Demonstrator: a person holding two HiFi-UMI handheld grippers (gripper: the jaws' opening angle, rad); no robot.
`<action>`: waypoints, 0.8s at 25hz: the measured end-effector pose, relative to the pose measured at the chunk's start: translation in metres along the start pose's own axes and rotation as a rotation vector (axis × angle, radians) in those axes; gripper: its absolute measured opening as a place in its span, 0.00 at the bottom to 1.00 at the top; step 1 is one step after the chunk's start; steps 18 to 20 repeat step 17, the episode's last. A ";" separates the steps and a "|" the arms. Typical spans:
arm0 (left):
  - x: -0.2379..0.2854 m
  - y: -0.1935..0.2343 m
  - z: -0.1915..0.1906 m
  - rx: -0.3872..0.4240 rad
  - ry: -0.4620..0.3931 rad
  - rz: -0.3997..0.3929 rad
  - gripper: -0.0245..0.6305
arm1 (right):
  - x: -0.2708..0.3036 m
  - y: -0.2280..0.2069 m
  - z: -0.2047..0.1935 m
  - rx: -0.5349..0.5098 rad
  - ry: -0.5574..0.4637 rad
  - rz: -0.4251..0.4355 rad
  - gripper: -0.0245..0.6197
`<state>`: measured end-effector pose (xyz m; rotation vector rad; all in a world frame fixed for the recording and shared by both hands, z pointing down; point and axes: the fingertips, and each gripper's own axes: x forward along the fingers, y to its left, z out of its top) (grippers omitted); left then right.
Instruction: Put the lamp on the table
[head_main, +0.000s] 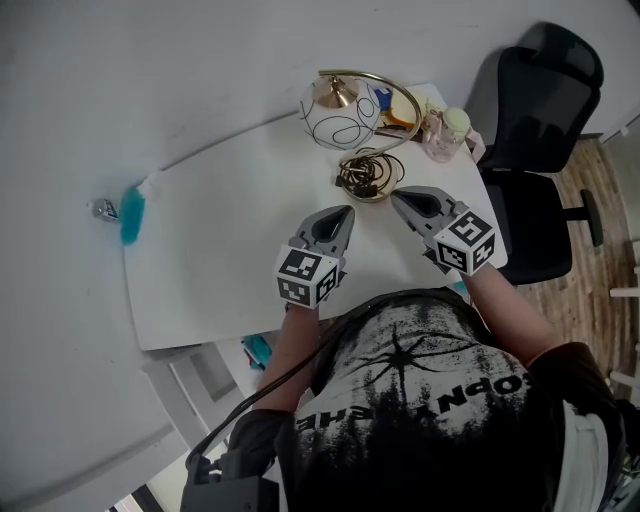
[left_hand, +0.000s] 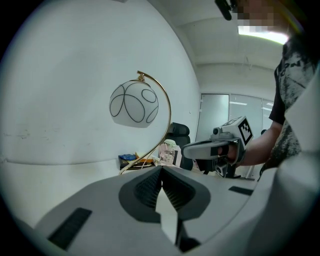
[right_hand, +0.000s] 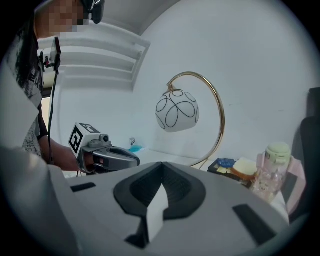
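A white counter fills the room's corner, with a black office chair pushed up at its right side. The lamp stands upright on the counter's far end, a brass arc carrying a white globe shade over a round base ringed with coiled cord. A person leans over the near edge, holding the left claw and the right claw side by side. Both are pressed together with nothing between them, near the lamp's base but apart from it. A capped bottle and a few small oddments crowd in just beside the lamp. The placing step appears done, leaving only a clean withdrawal. Should the lamp need shifting, a claw would first have to spread, then take the brass stem rather than the globe.
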<state>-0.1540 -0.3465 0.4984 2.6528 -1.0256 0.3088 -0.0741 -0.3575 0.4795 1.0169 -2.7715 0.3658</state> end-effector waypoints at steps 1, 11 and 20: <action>0.001 -0.001 0.000 0.001 0.002 -0.002 0.06 | 0.001 0.000 0.000 0.000 0.002 0.003 0.07; 0.006 -0.007 -0.006 -0.014 0.015 -0.022 0.06 | 0.008 0.006 -0.002 -0.007 0.014 0.026 0.07; 0.007 -0.004 -0.009 -0.015 0.026 -0.006 0.06 | 0.008 0.005 -0.006 0.000 0.029 0.032 0.07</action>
